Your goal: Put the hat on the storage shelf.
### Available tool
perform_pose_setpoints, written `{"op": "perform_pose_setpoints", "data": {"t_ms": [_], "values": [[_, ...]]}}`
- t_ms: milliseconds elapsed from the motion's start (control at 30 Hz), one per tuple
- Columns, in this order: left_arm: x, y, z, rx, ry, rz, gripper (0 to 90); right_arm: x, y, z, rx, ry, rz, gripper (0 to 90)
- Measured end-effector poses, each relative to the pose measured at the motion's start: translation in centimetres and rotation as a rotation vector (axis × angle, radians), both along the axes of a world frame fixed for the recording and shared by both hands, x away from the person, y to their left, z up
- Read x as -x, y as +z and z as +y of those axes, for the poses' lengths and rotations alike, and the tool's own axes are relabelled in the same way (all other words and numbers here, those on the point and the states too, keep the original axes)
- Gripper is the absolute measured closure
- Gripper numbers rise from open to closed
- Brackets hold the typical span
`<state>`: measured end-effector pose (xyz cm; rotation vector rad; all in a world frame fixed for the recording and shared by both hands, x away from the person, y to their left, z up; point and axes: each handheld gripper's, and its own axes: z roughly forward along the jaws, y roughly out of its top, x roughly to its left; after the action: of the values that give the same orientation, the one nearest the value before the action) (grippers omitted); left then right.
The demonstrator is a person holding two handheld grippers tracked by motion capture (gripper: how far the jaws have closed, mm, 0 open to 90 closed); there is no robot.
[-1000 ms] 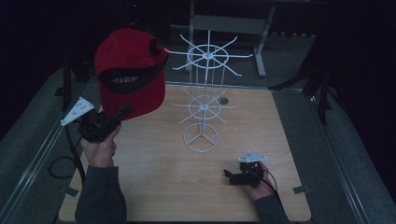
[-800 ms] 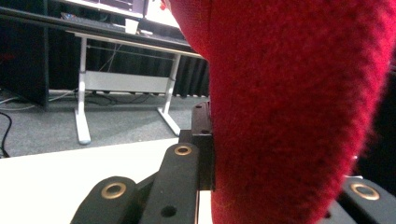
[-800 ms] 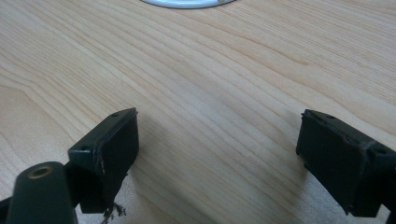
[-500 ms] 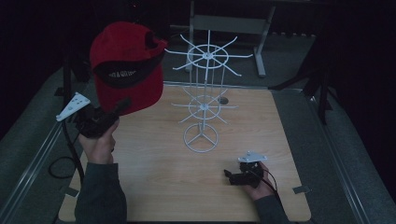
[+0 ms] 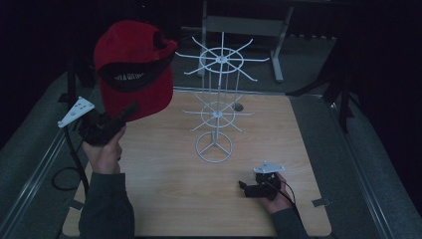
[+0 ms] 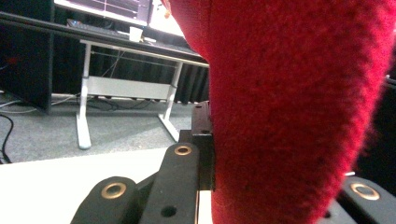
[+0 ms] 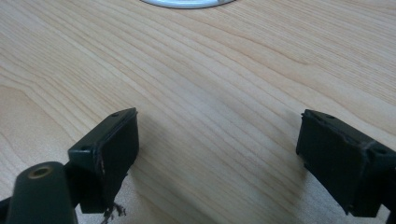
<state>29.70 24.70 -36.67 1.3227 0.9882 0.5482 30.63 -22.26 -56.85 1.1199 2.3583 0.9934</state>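
Red cap (image 5: 133, 69), held aloft, brim downward

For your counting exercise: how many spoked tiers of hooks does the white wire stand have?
2. The upper tier tops the white wire stand; the lower tier sits midway down its post, above the ring base.
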Motion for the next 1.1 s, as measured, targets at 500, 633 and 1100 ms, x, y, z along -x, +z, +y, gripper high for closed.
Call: {"op": "perform_pose_setpoints", "data": {"t_ms": [500, 633, 1100], "values": [[0.19, 0.54, -0.3, -0.01, -0.016, -0.018, 84.2, 0.01, 0.02, -0.01, 0.001, 0.001, 0.001, 12.9], [0.24, 0.63, -0.33, -0.01, -0.015, -0.022, 84.2, 0.01, 0.02, -0.01, 0.001, 0.001, 0.0, 12.9], [0.42, 0.77, -0.66, -0.024, -0.028, -0.029, 84.2, 0.02, 0.02, -0.01, 0.001, 0.0, 0.001, 12.9]]}}
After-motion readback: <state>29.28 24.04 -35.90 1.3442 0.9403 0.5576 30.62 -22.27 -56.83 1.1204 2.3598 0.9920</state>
